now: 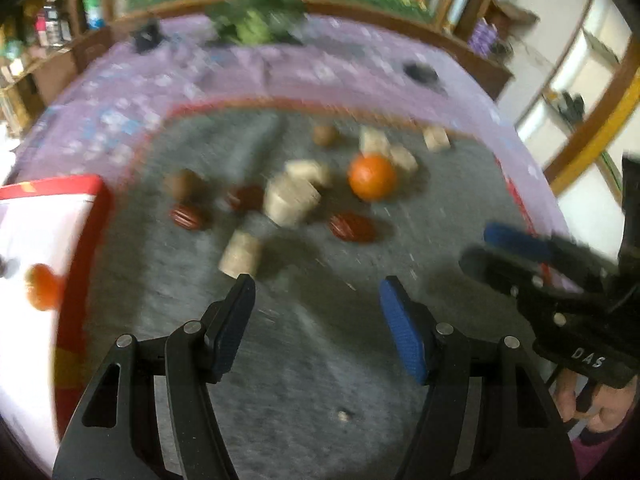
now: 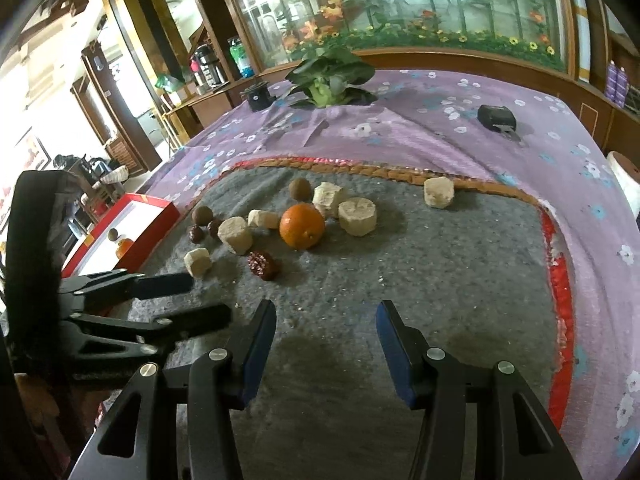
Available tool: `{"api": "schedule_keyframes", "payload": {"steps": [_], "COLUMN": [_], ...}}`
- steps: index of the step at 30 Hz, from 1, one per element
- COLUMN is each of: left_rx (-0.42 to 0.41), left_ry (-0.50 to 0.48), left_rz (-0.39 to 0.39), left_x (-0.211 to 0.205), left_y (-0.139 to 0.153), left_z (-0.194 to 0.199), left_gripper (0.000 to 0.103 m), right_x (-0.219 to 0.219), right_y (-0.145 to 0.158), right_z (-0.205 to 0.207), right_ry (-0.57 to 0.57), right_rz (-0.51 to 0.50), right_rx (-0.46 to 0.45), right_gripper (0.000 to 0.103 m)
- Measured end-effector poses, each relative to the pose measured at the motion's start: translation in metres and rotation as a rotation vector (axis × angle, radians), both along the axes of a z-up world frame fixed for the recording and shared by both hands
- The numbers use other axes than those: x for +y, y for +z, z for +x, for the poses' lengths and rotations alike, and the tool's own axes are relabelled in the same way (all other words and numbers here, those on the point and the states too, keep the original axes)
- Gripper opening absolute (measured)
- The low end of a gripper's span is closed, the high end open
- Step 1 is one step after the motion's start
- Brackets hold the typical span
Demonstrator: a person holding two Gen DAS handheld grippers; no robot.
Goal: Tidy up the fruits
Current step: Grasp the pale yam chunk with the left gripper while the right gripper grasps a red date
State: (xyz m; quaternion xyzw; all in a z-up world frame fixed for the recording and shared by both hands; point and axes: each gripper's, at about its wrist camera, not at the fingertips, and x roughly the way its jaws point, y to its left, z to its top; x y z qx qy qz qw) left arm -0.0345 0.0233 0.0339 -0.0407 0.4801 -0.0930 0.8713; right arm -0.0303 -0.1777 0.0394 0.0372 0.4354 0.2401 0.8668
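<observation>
A grey felt mat (image 2: 360, 300) was spread over the purple floral cloth (image 2: 440, 128) on the counter, above which both grippers, left (image 1: 316, 312) and right (image 2: 326, 336), were held wide and empty.

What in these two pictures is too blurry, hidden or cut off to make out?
- Left wrist view: motion blur smears the pale chunks and dark red fruits; their kind is unclear.
- Red box: cut off by the left edge in the left view, and in the right view partly hidden behind the left gripper.
- Small fruits in the box: too small to identify.
- Black object on the purple cloth: unidentifiable.
</observation>
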Motion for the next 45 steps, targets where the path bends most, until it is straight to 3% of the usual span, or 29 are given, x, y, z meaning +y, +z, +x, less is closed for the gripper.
{"api": "schedule_keyframes", "payload": {"steps": [4, 11, 16, 22, 33, 34, 35, 36, 41, 45], "left_rx": [-0.017, 0.035, 0.019, -0.013, 0.022, 0.020, 0.016, 0.024, 0.025, -0.005], "left_ry": [0.036, 0.021, -0.087, -0.049, 0.023, 0.021, 0.014, 0.012, -0.001, 0.004], "left_rz": [-0.020, -0.012, -0.091, -0.036, 0.010, 0.019, 0.034, 0.044, 0.013, 0.041], "left_x": [0.017, 0.007, -0.009, -0.002, 0.007, 0.006, 0.004, 0.004, 0.012, 0.017], "left_y": [0.011, -0.011, -0.001, 0.006, -0.016, -0.017, -0.018, -0.020, -0.020, -0.011], "left_z": [0.005, 0.013, 0.001, -0.001, 0.017, 0.018, 0.019, 0.021, 0.020, 0.012], "left_gripper": [0.066, 0.066, 0.066, 0.066, 0.066, 0.060, 0.033, 0.024, 0.024, 0.024], "right_x": [-0.001, -0.004, -0.009, -0.002, 0.008, 0.010, 0.011, 0.014, 0.036, 0.058], "right_y": [-0.001, -0.002, -0.005, -0.005, -0.007, -0.007, -0.007, -0.006, -0.003, -0.003], "right_z": [0.001, 0.002, 0.006, 0.003, 0.004, 0.005, 0.005, 0.005, 0.007, 0.016], "right_ry": [0.000, -0.004, -0.019, 0.003, 0.024, 0.028, 0.032, 0.038, 0.104, 0.169], "right_rz": [0.010, 0.007, 0.023, 0.022, 0.001, 0.000, -0.001, -0.006, -0.043, -0.070], "right_rx": [0.003, 0.006, 0.020, 0.016, 0.017, 0.017, 0.015, 0.009, -0.029, -0.052], "right_gripper": [0.051, 0.051, 0.051, 0.051, 0.051, 0.051, 0.051, 0.051, 0.051, 0.051]}}
